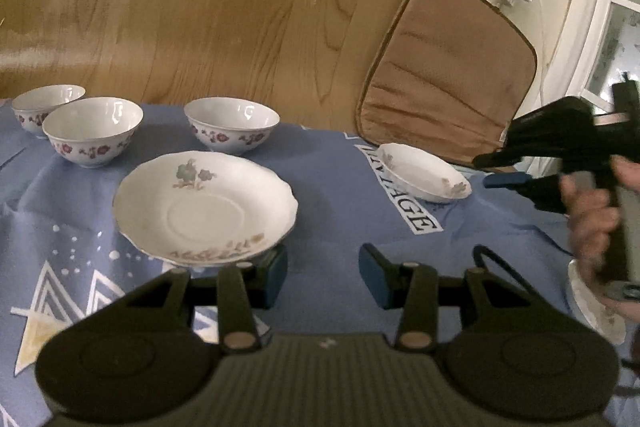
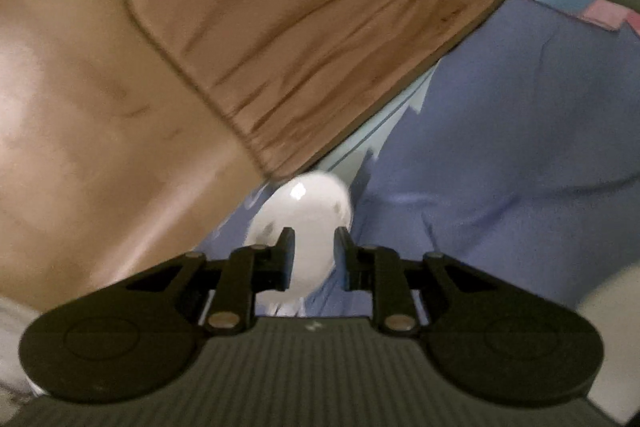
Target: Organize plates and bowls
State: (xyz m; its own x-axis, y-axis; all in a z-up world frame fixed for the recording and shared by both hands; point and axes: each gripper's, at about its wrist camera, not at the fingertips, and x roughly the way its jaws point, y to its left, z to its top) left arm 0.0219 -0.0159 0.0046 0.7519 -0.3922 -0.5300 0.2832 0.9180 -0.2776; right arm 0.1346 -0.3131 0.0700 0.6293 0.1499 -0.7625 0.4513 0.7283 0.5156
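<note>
Hovering over the cloth point(image 1: 328, 187), our left gripper point(image 1: 323, 277) gapes empty; our right gripper point(image 2: 314, 255), open, seemingly straddles a plate point(image 2: 308, 211).

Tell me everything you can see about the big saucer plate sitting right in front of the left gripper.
The large saucer plate is white glazed ceramic by its look, with a scalloped rim, a round recessed centre, a grey-green floral motif at its far side and pale leafy sprigs along the near edge. It lies flat and upright on the blue tablecloth, empty. Its near rim sits at the left finger of the left gripper, whose jaws are open; actual contact cannot be told.
</note>
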